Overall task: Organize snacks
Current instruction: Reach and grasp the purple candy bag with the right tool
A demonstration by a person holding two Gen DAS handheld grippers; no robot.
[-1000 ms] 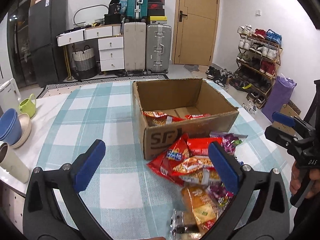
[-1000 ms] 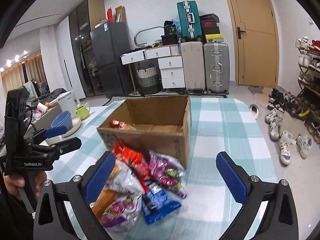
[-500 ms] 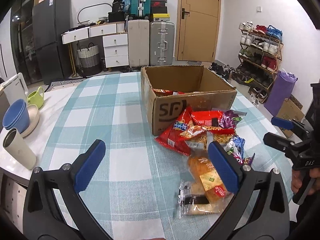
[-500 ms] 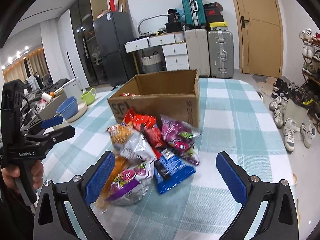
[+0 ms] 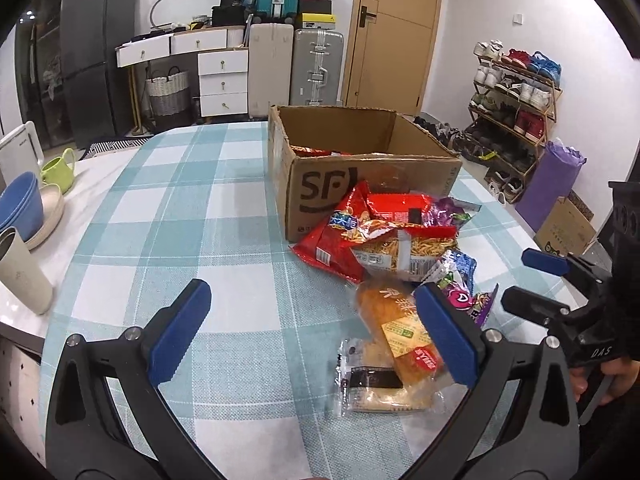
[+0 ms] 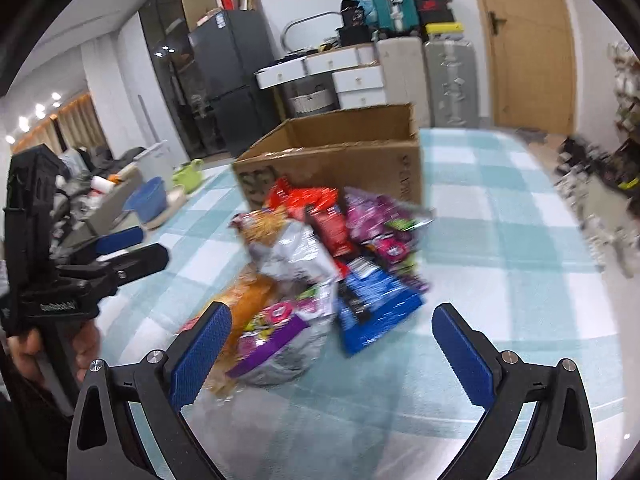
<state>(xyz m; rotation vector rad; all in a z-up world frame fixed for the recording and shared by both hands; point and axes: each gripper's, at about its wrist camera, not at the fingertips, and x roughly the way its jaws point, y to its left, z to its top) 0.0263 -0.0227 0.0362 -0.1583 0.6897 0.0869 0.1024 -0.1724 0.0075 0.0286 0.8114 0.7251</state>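
The snacks (image 5: 384,240) lie in a heap on the tabletop (image 5: 224,216), against the near side of the cardboard box (image 5: 360,168). The bread pack (image 5: 394,328) points toward the left gripper (image 5: 312,332). Both the left and the right gripper (image 6: 328,344) hover above, jaws wide apart, empty.

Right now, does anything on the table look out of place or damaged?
Yes. Most snack packets lie in a loose heap on the checked tablecloth, against the front of the brown cardboard box, not inside it. The box's top edge looks ragged, its flaps apparently torn off.
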